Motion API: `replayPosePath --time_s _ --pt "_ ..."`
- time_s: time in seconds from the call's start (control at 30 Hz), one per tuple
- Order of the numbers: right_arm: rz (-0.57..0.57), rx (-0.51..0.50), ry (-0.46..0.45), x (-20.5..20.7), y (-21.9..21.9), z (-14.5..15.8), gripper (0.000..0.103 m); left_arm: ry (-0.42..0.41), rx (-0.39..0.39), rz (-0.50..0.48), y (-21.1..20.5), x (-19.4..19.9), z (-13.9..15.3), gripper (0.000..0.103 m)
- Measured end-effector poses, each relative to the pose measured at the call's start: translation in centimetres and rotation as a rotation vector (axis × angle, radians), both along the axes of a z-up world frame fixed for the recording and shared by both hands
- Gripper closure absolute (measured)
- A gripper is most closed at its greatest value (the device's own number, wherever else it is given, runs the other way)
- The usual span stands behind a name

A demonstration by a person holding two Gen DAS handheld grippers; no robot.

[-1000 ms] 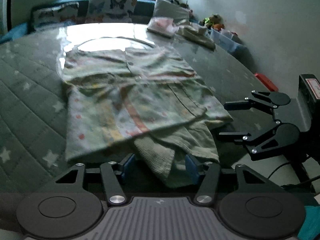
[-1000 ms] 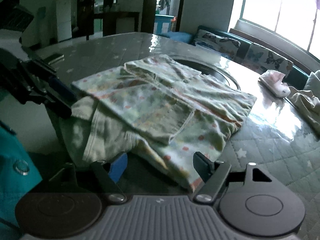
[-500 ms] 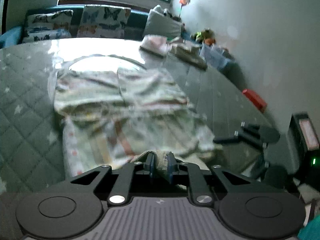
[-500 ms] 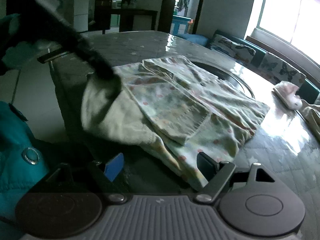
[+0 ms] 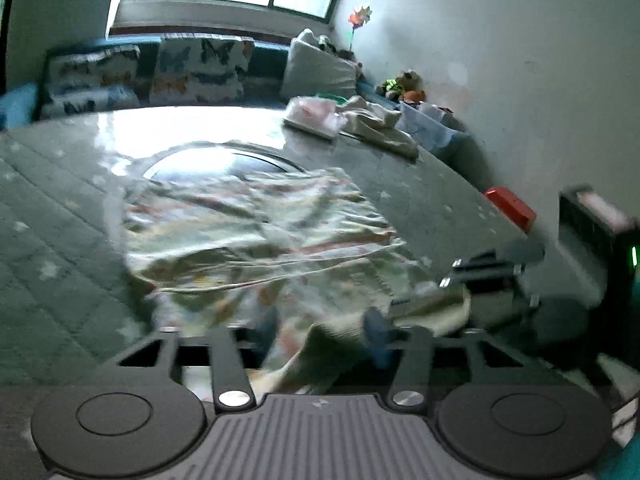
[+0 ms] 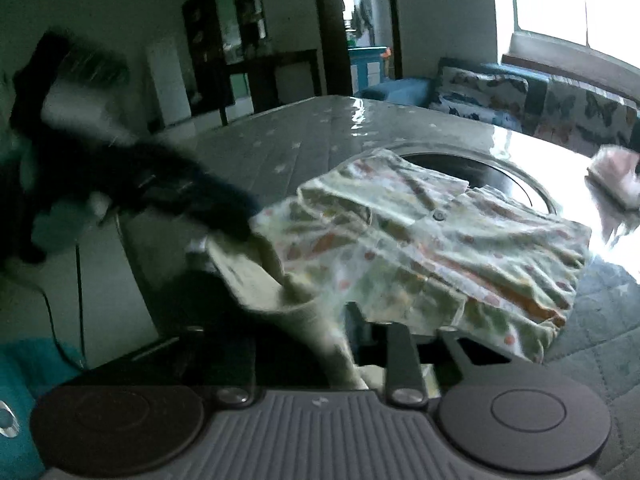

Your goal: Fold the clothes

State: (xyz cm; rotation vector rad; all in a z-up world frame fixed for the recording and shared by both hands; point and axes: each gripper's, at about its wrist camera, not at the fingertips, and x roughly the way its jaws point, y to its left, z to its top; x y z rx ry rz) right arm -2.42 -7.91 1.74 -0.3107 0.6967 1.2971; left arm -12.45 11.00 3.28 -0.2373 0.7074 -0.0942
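Note:
A pale green shirt (image 5: 260, 232) (image 6: 440, 248) with orange and red prints lies folded on the quilted table cover (image 5: 48, 208). A cream ribbed garment (image 5: 332, 348) (image 6: 256, 280) sticks out from under its near edge and is lifted off the table. My left gripper (image 5: 322, 330) (image 6: 224, 208) is opening; the cream cloth hangs loose between its blue pads. My right gripper (image 6: 324, 320) (image 5: 480, 272) is closing and pinches another part of the same cream cloth. Its fingertips are hidden behind the fabric in its own view.
A folded pink garment (image 5: 312, 114) (image 6: 616, 176) and a beige pile of clothes (image 5: 380, 128) lie at the far side. A round glass turntable (image 6: 500, 172) sits beyond the shirt. A red box (image 5: 512, 206) and a black device (image 5: 596, 232) stand right, off the table's edge.
The left gripper pinched the cream hem half a second ago and has now opened. The right gripper came in from wide open and closed on the cream cloth, which has lifted.

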Motion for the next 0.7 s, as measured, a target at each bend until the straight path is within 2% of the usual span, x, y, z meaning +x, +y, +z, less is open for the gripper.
replayPosePath --time_s 0.1,0.23,0.4,0.47,0.53,0.57,0.63,0.7 --pt "-0.026 0.021 0.041 1.3 0.1 0.4 0.084 -0.016 0.056 -0.012 0.0 -1.5 -0.3 0.032" --pt "-0.048 0.043 0.053 2.1 0.2 0.9 0.087 -0.008 0.163 -0.049 -1.1 -2.1 -1.6 0.032" --pt "-0.065 0.059 0.045 1.9 0.1 1.4 0.09 -0.023 0.336 -0.112 -2.5 -1.5 -3.3 0.032" --pt "-0.076 0.069 0.045 2.0 -0.1 1.5 0.092 -0.025 0.402 -0.13 -2.8 -1.4 -4.0 0.038" --pt "-0.087 0.074 0.043 1.9 -0.2 1.5 0.093 -0.031 0.471 -0.15 -3.0 -1.4 -4.6 0.058" --pt "-0.09 0.077 0.043 1.9 -0.3 1.5 0.094 -0.033 0.5 -0.157 -3.0 -1.4 -4.8 0.061" --pt "-0.097 0.086 0.041 1.8 -0.3 1.4 0.096 -0.04 0.539 -0.159 -2.8 -1.5 -5.2 0.077" --pt "-0.099 0.1 0.037 1.6 -0.5 1.5 0.098 -0.05 0.547 -0.158 -2.7 -1.7 -5.1 0.085"
